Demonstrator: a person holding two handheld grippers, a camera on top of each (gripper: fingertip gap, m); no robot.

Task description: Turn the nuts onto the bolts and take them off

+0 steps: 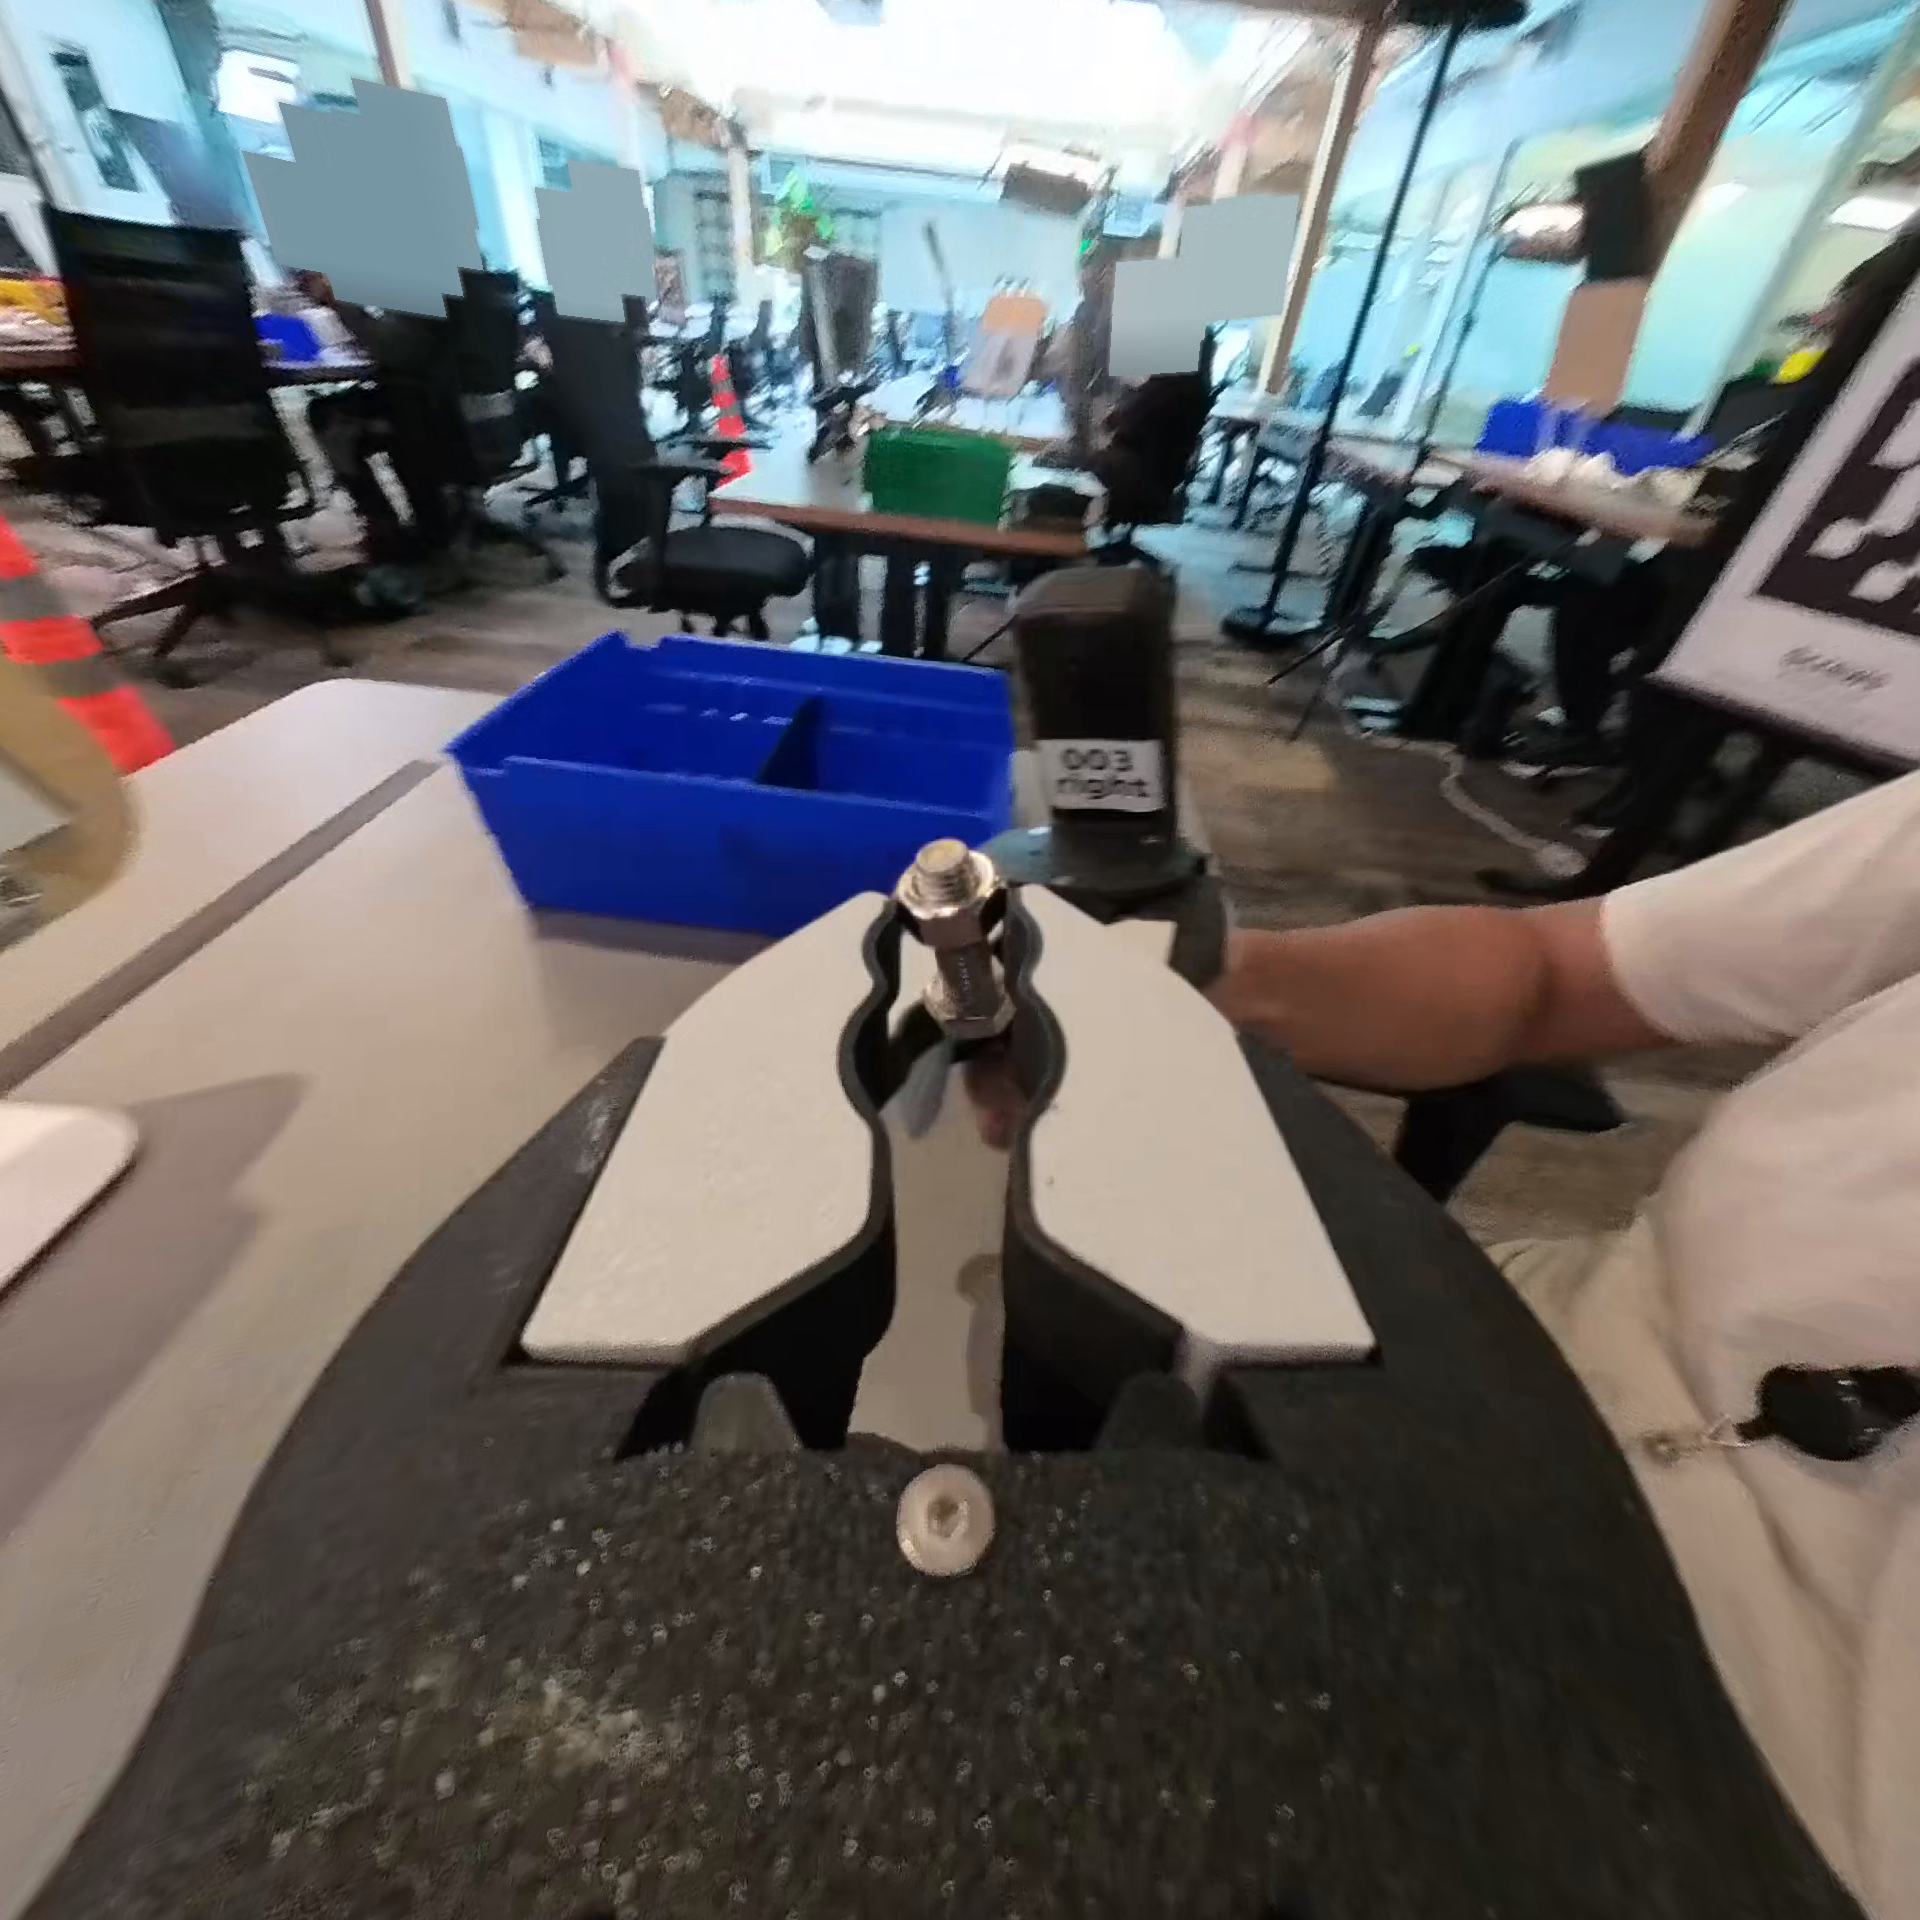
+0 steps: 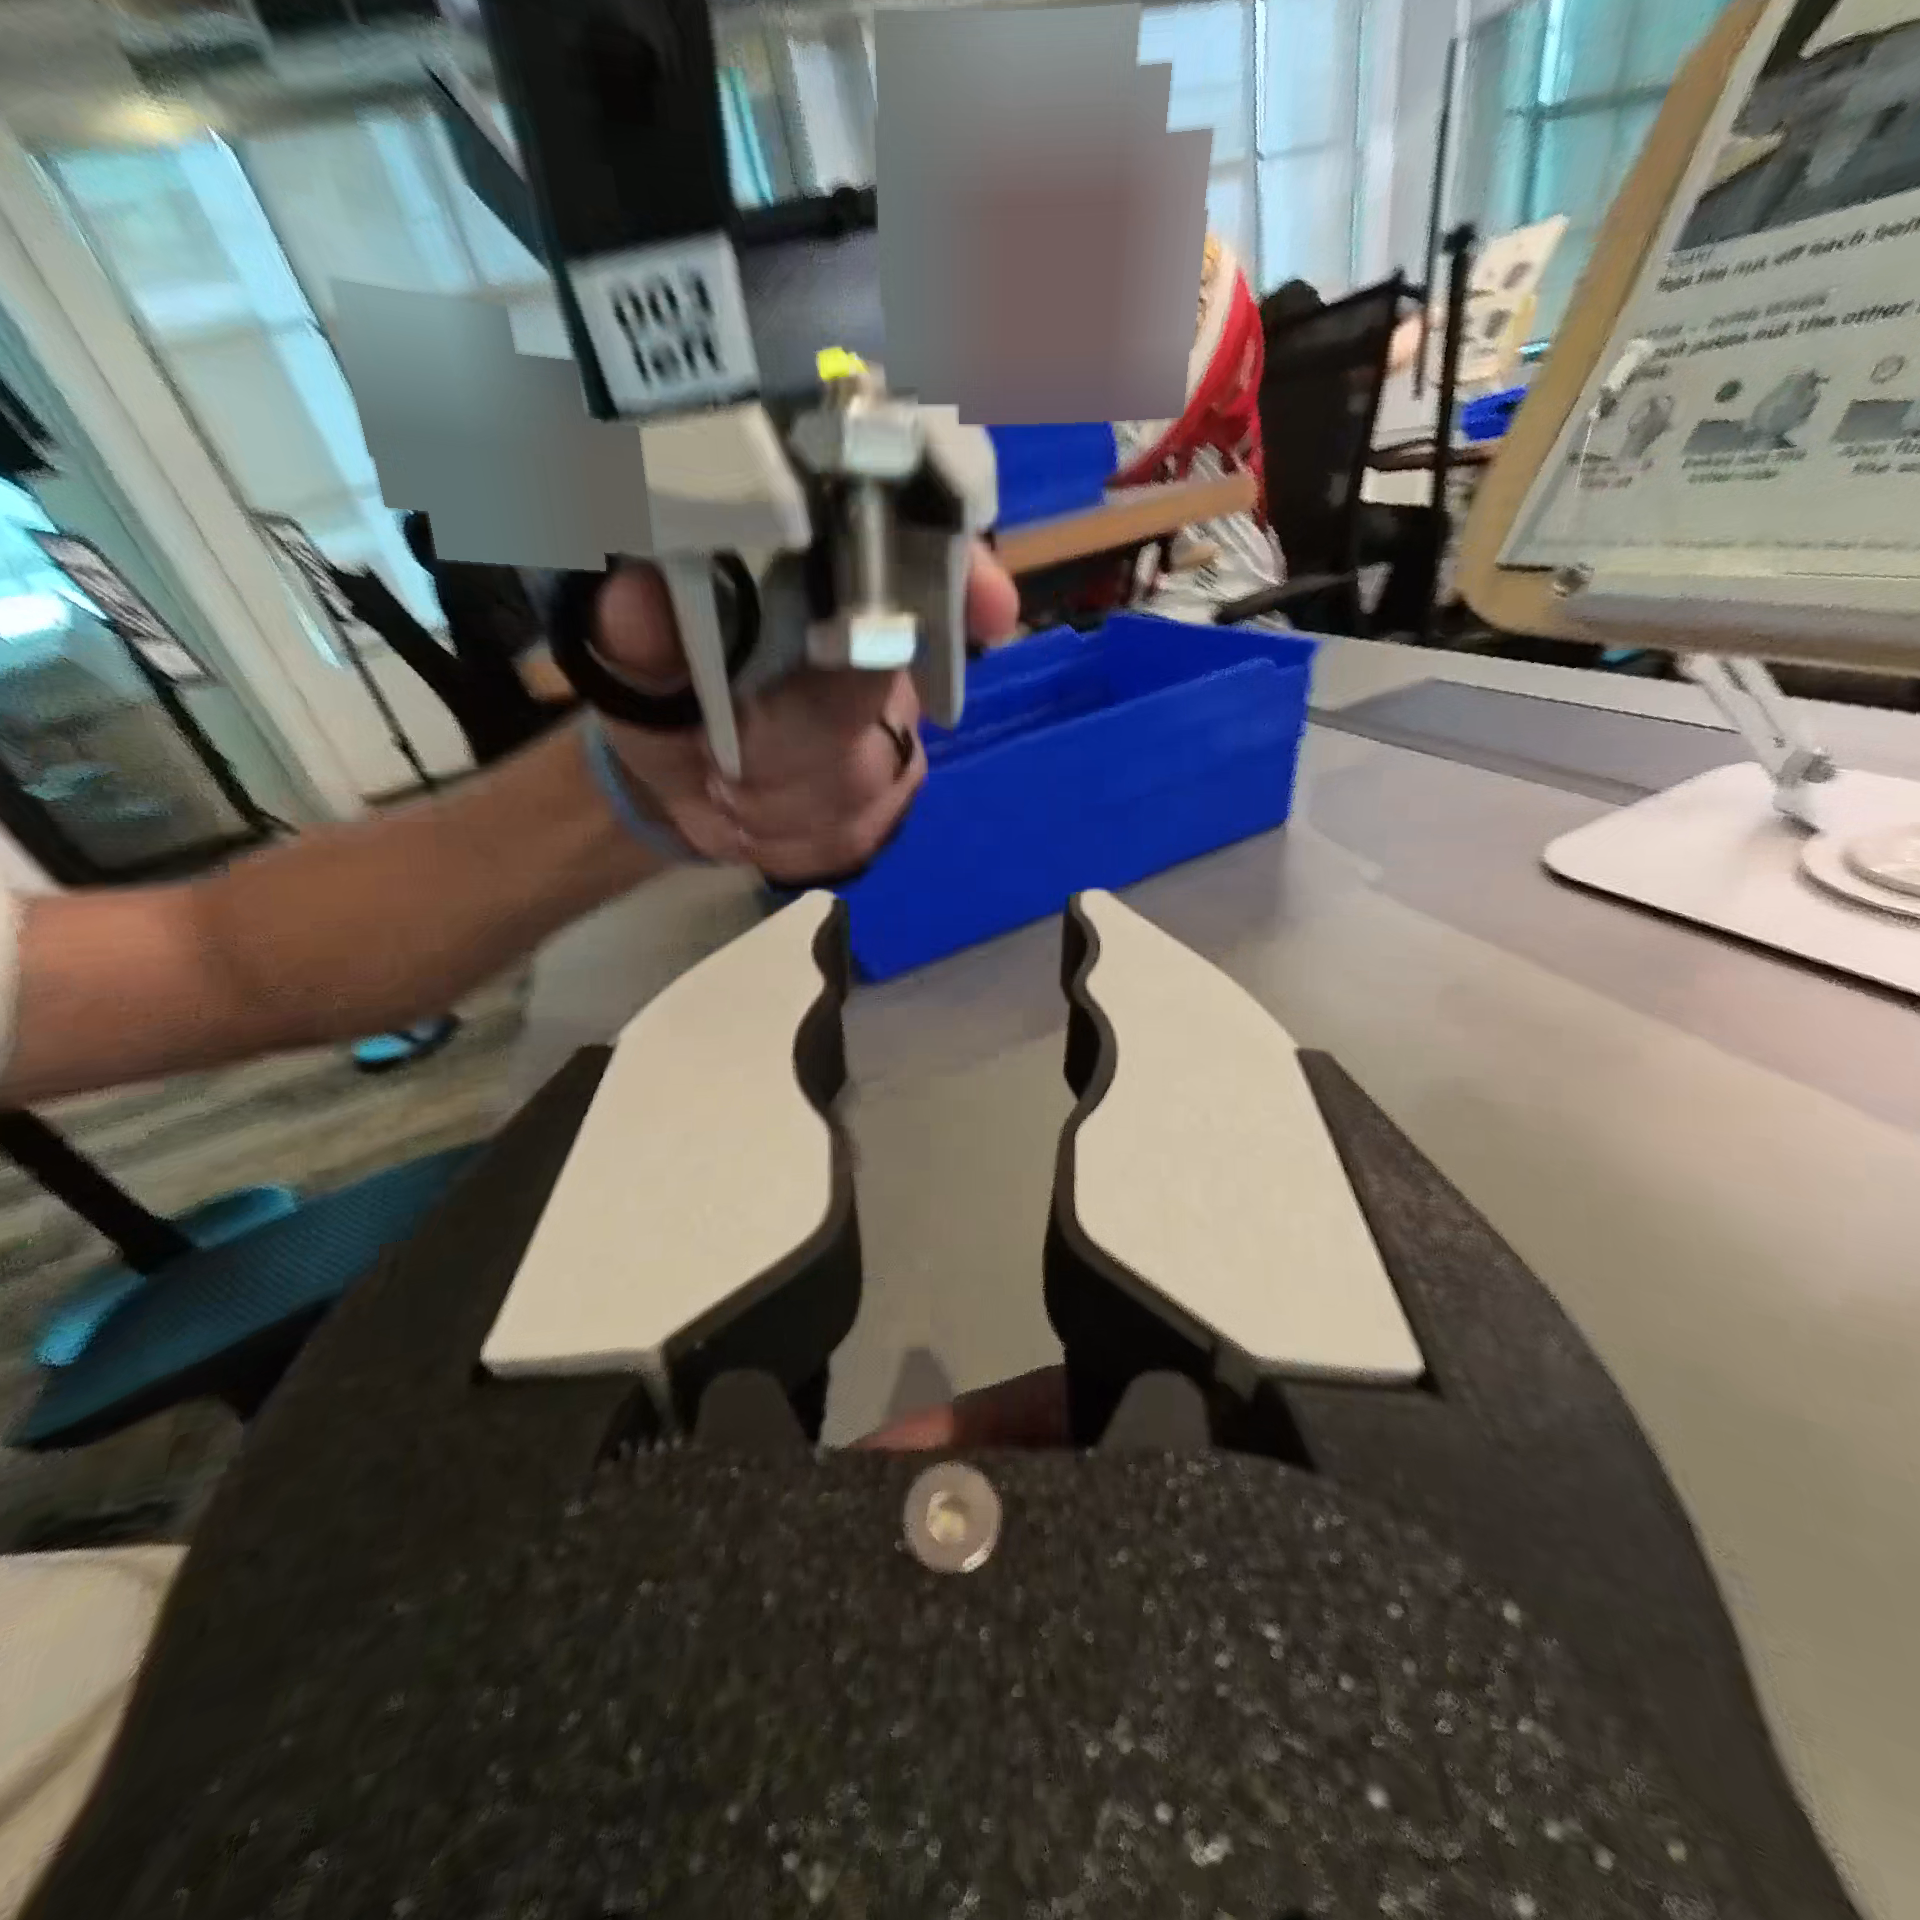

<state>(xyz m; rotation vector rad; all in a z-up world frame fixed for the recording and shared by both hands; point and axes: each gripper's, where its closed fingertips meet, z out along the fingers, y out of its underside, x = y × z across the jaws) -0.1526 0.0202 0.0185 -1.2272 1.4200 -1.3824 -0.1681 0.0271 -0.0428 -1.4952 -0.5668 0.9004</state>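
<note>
The bolt (image 1: 958,966) stood nearly upright, pinched between the tips of the left gripper (image 1: 951,935), held in the air above the near edge of the table (image 1: 312,1018). A nut (image 1: 945,891) sat near its threaded tip, with only a little thread showing above it, and the hex head was at the bottom, down in the gap between the fingers. From the right wrist view the same bolt (image 2: 871,540) showed side-on in the left gripper (image 2: 883,499), head lowest, nut at the top.

The right gripper (image 2: 951,935) was spread wide and held nothing, its fingers pointing toward the bolt but well short of it.

By my reading the nut was only just on, or nearly off; which of the two the frames could not settle. Either way, the next turn would fall to the free right gripper, and most of the work looked undone.

Beyond the bolt lay a blue bin (image 1: 727,790) with a divider; what lay inside it was hidden.

As for writing: a small white label (image 1: 1103,773) was stuck to the black post of the other tool, a card (image 1: 1860,499) with black squares stood at far right, and an instruction sheet (image 2: 1756,312) with pictures and print stood on a stand at the right of the table. No brand could be made out.
</note>
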